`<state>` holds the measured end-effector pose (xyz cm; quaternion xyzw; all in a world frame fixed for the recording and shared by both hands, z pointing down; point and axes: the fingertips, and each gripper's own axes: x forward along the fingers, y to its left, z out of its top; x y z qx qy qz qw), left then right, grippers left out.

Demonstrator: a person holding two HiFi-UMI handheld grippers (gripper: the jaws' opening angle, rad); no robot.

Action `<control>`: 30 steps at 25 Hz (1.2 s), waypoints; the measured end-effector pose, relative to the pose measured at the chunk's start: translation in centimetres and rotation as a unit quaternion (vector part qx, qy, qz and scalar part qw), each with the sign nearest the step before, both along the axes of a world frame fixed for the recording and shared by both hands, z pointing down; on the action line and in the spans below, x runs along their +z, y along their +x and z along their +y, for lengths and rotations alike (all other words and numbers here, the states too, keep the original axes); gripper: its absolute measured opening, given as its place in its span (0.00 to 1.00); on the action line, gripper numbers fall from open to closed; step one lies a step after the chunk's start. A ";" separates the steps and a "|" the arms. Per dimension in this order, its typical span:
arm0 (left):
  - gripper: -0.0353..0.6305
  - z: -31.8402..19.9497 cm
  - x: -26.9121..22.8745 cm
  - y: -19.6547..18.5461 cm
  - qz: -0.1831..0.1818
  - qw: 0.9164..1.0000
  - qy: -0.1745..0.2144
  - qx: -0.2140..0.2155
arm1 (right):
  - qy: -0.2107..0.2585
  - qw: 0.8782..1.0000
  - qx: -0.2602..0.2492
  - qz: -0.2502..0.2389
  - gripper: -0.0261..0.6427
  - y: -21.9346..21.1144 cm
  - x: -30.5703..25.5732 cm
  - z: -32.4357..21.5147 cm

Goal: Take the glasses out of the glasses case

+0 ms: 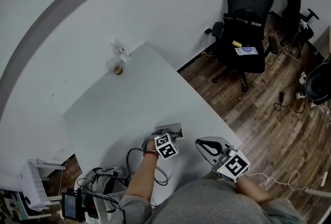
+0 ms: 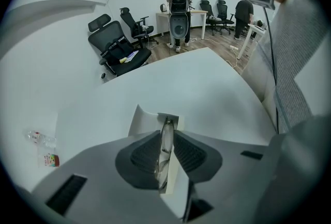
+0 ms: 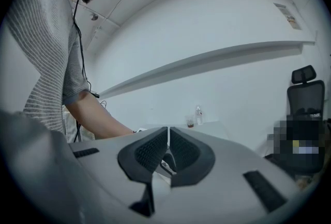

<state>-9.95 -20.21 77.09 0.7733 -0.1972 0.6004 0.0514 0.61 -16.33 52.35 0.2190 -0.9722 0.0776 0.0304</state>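
At the 6 o'clock edge of the table [image 1: 129, 99], the left tongs [image 2: 166, 134] are closed on the glasses [image 2: 163, 158]. A lens is held edge-on between the pads, and the white glasses case [image 2: 146, 118] is seen right at their 12 o'clock. At 3 o'clock, the right tongs [image 3: 168, 151] are pressed almost together. A thin dark part low between them cannot be identified.

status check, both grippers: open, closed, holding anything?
Left gripper: closed on the glasses, pinched between its fingers.
Right gripper: closed, fingers together; a thin dark piece shows between them, cannot tell what it is.
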 end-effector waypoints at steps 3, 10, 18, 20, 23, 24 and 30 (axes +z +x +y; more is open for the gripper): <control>0.18 -0.2 0.1 0.0 -0.003 1.000 0.000 -0.002 | -0.001 1.000 -0.004 0.006 0.06 0.1 0.2 0.1; 0.18 -0.2 0.9 0.1 -0.010 1.000 -0.018 0.000 | -0.008 1.000 0.002 0.001 0.06 0.5 0.8 -0.2; 0.16 -0.1 1.3 0.2 -0.020 0.999 -0.033 0.012 | -0.012 1.000 -0.003 0.012 0.06 0.4 1.1 0.1; 0.16 -0.1 1.5 0.1 -0.024 0.999 -0.038 0.016 | -0.012 1.000 -0.003 0.013 0.06 0.4 1.1 0.0; 0.15 -0.1 1.7 0.2 -0.028 0.999 -0.041 0.019 | -0.015 1.000 0.001 0.010 0.06 0.5 1.1 -0.1; 0.15 -0.1 1.7 0.2 -0.030 0.999 -0.040 0.019 | -0.016 1.000 0.003 0.008 0.06 0.6 1.0 -0.1; 0.11 -0.1 1.7 0.2 -0.034 0.998 -0.041 0.019 | -0.011 1.000 0.001 0.016 0.06 0.5 1.1 -0.2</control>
